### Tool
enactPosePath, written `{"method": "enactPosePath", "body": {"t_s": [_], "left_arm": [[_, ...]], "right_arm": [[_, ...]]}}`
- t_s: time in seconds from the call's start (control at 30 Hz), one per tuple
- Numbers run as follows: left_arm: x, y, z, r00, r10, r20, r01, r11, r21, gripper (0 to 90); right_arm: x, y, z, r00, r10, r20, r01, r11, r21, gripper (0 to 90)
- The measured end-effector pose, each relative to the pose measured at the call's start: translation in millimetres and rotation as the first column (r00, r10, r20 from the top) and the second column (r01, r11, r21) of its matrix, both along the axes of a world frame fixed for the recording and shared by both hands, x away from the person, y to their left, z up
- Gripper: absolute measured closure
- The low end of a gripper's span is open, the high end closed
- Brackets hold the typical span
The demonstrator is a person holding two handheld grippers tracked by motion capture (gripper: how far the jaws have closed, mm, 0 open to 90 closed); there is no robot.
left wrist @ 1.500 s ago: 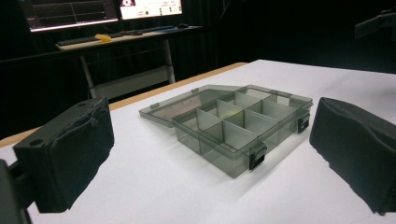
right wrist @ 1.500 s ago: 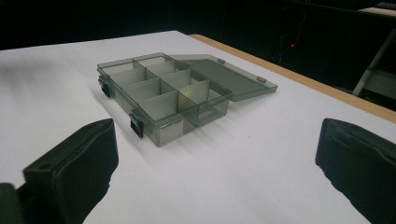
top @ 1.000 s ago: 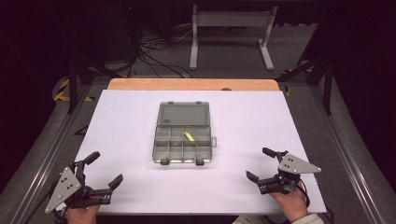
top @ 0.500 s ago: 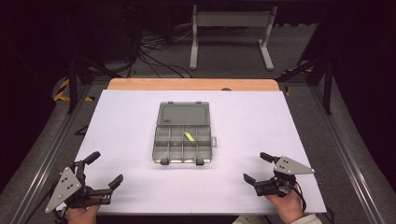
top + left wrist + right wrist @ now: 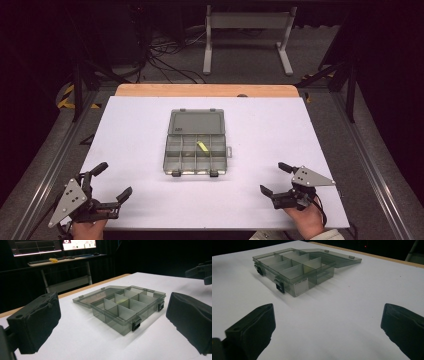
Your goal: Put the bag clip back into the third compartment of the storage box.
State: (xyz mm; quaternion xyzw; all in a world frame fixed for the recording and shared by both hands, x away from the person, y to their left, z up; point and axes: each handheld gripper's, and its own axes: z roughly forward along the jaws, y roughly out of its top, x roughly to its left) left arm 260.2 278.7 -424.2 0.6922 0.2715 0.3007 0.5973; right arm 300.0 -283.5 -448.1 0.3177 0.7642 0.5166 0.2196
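- White bench [image 5: 140,130] carrying everything; far edge a bare wooden strip, near corners cut off by the bottom of the high view.
- Smoky clear compartment box [image 5: 196,146] at mid-bench, lid [image 5: 196,122] thrown back flat on the far side, two dark latches on the near wall; well apart from both grippers.
- Left gripper [image 5: 113,181] at the near left corner of the bench, jaws spread wide, nothing between them; hand [image 5: 87,230] behind it half cut off by the frame edge.
- Right gripper [image 5: 276,178] at the near right, jaws likewise wide and empty; hand [image 5: 302,220] partly hidden under the grey plate.
- Small yellow piece [image 5: 202,146] lying slanted in a far-row compartment, right of centre; shape hard to make out, and masked by the tinted dividers in both gripper views.
- Pale label on the box's right end wall, print too small to read.
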Motion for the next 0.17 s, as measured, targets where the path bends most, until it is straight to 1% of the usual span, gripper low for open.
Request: {"method": "enactPosePath", "body": {"t_s": [0.17], "left_arm": [[-0.3, 0.2, 0.0, 1.0000, 0.003, 0.000, -0.003, 1.0000, -0.003, 0.3]], "right_arm": [[-0.4, 1.1, 0.4, 0.9999, 0.005, 0.011, -0.005, 1.000, -0.007, 0.2]]}}
